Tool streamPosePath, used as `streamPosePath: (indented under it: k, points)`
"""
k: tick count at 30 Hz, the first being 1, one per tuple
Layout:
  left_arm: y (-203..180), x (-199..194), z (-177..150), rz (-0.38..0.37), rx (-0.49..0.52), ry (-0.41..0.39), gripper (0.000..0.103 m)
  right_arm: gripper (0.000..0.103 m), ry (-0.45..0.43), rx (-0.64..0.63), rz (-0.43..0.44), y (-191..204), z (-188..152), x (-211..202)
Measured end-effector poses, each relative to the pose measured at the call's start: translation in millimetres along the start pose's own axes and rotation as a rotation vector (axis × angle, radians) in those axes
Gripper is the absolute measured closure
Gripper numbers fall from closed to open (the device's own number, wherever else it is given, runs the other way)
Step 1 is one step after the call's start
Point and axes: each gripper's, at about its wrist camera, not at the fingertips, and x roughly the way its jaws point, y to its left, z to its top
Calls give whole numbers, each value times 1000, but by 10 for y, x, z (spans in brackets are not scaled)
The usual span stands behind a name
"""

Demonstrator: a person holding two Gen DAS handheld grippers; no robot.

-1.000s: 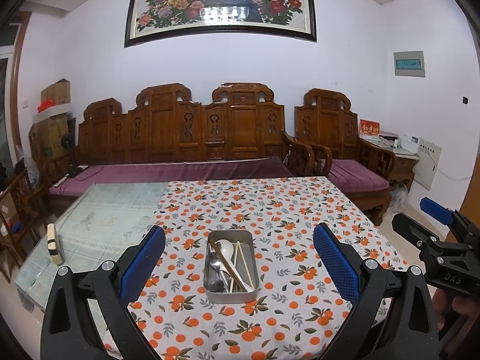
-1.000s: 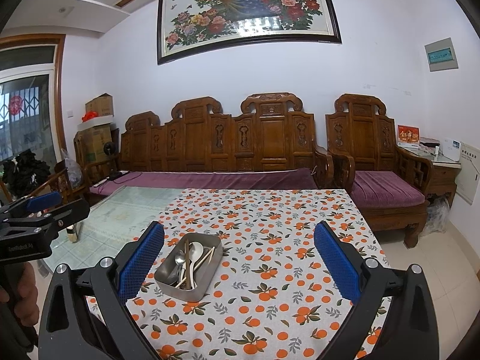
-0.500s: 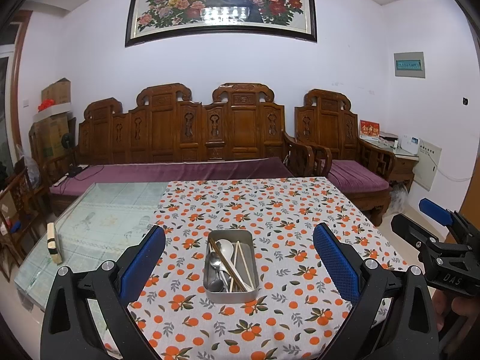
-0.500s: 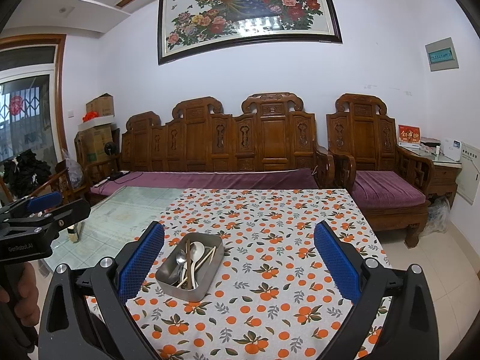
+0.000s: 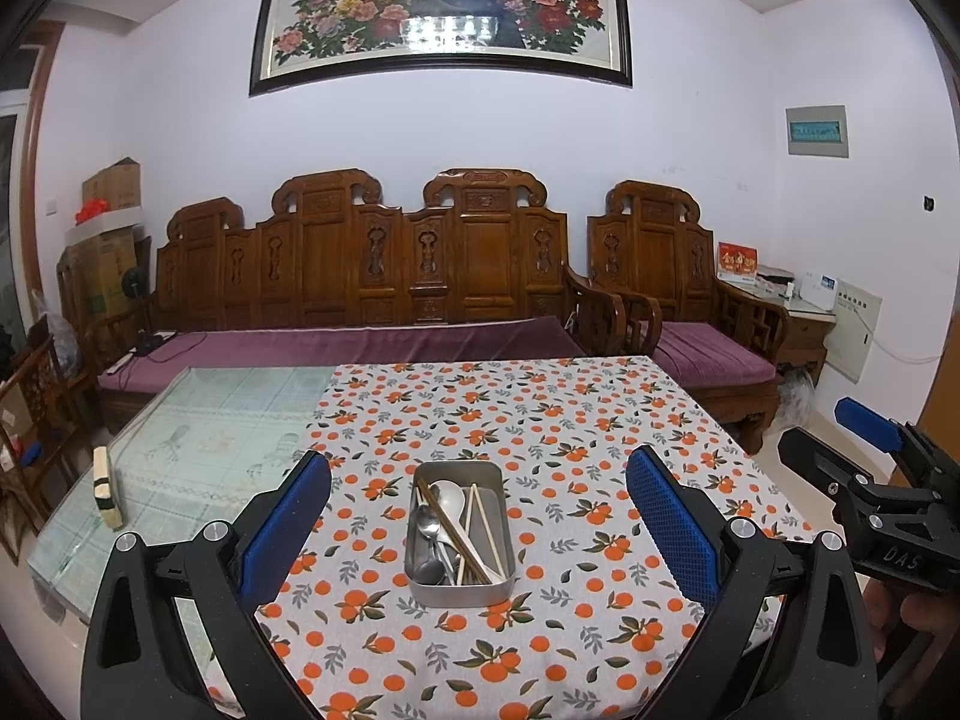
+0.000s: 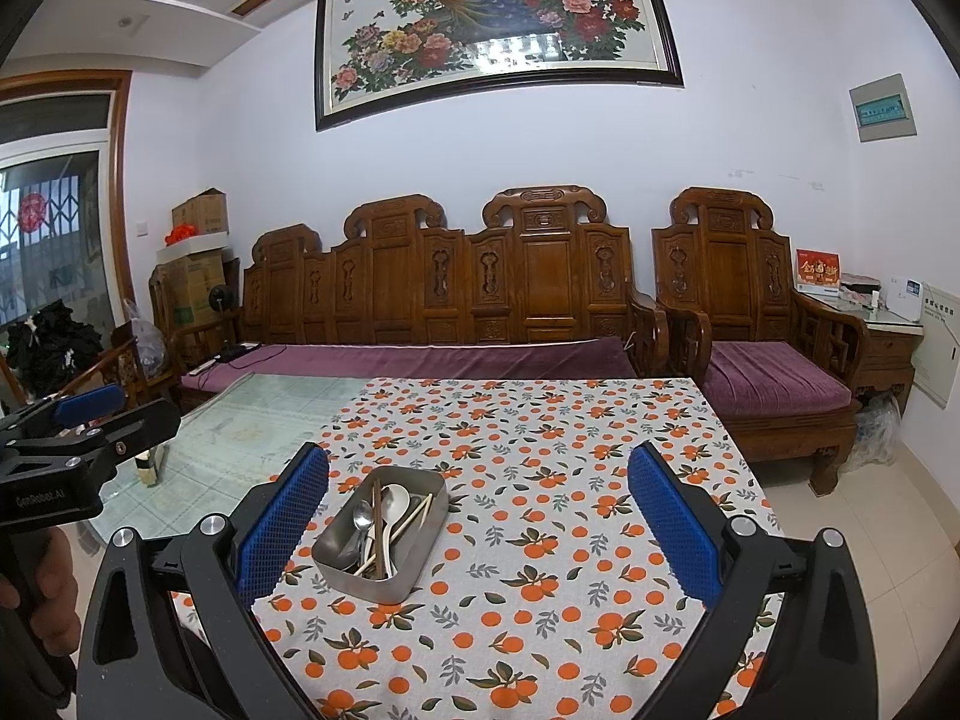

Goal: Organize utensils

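Observation:
A metal tin [image 5: 459,594] sits on the orange-print tablecloth [image 5: 570,420]. It holds a white spoon [image 5: 450,495], a metal spoon [image 5: 427,522], brown chopsticks [image 5: 450,534] and pale chopsticks [image 5: 480,516]. My left gripper [image 5: 479,461] hovers open just short of the tin, its blue pads [image 5: 288,522] wide on either side. My right gripper [image 6: 480,457] is open too, with the tin [image 6: 366,585] lying toward its left pad [image 6: 282,522]. Each gripper shows in the other's view: the right gripper [image 5: 840,438] at the right edge, the left gripper [image 6: 102,417] at the left edge.
The cloth covers the table's right part; bare glass tabletop [image 5: 210,438] lies to the left, with a small pale block [image 5: 105,495] near its edge. A carved wooden sofa [image 5: 360,276] and armchair [image 5: 690,300] stand behind. A person's hand [image 5: 918,618] holds the right gripper.

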Motion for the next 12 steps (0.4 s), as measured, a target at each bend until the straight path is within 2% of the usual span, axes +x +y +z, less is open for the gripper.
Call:
streamPosePath:
  k: [12]
  points:
    - [-5,-1,-1,0,-1,-2,8,3,-1,-1,1,18,3,-1]
